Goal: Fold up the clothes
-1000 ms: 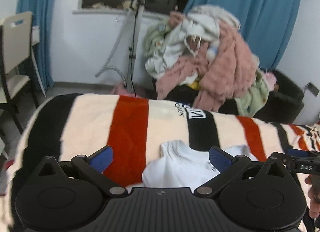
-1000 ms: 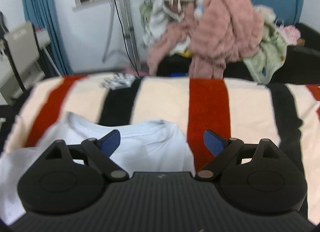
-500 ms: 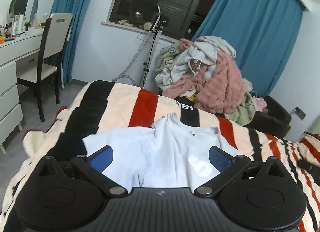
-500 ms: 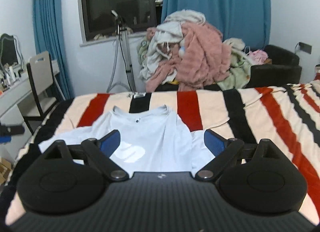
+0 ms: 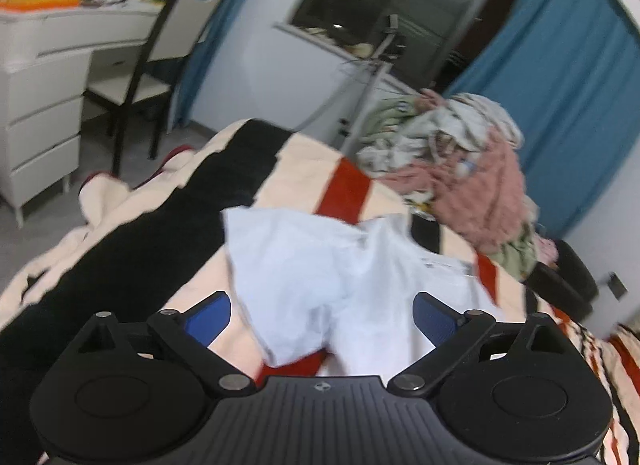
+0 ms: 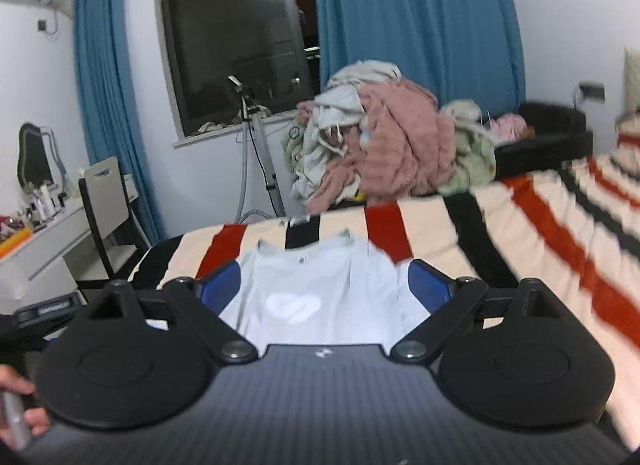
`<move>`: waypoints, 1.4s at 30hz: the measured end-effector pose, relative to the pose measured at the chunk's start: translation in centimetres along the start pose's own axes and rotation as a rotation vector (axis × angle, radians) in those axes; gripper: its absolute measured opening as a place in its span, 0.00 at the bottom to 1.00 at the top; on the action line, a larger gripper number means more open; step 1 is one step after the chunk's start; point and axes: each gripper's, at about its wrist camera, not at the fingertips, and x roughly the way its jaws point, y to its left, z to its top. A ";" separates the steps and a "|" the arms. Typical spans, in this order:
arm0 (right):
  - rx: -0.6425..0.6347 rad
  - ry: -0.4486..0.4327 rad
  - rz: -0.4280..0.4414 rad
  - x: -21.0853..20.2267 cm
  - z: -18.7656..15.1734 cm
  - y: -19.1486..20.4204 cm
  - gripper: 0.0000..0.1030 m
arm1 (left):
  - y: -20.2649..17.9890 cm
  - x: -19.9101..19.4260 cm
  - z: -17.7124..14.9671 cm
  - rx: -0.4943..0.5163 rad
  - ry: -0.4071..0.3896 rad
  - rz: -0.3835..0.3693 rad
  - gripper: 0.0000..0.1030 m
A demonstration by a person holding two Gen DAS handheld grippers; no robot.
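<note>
One white shirt is spread on the striped bed, collar toward the far edge, with its left sleeve seen rumpled and partly turned over. The shirt is judged to be somewhere between laid out and part-folded (which of the two cannot be settled). A fold would call for a grip on a sleeve or hem. Both tools are held above the cloth, tilted forward: the left tool with its jaws wide apart, gripping nothing, the right tool likewise.

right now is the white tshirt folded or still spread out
Mostly spread: the white t-shirt lies collar-up on the striped blanket, sleeve rumpled, no tidy fold.
</note>
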 end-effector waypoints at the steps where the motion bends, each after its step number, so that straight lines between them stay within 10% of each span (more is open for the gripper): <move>1: 0.004 -0.003 0.007 0.4 -1.3 -0.5 0.89 | 0.6 1.1 -0.1 -0.007 -0.005 0.015 0.93; 11: -0.002 0.077 0.011 8.5 -8.1 -4.3 0.89 | 3.8 12.4 0.6 0.014 -0.069 0.157 0.69; 14: 0.010 0.096 0.021 10.3 -8.4 -4.7 0.89 | 3.0 16.1 1.3 0.104 -0.056 0.232 0.50; 16: 0.017 0.109 0.029 11.5 -8.7 -5.0 0.89 | 2.0 17.9 2.1 0.211 -0.057 0.269 0.15; 19: 0.025 0.127 0.035 12.6 -8.9 -5.2 0.89 | 1.3 18.9 4.4 0.250 -0.081 0.280 0.07; 25: 0.005 0.134 -0.029 14.7 -9.4 -5.8 0.89 | -1.2 21.3 12.3 0.308 -0.218 0.461 0.06; 30: -0.007 0.135 -0.071 16.4 -9.6 -6.2 0.89 | -1.2 26.6 14.3 0.327 -0.146 0.626 0.09; 39: -0.039 0.116 -0.052 16.6 -9.7 -5.5 0.89 | -2.6 21.5 10.3 0.187 -0.089 0.496 0.69; 42: -0.052 0.099 -0.035 16.0 -9.7 -4.8 0.89 | -3.6 15.7 7.2 0.168 -0.026 0.442 0.71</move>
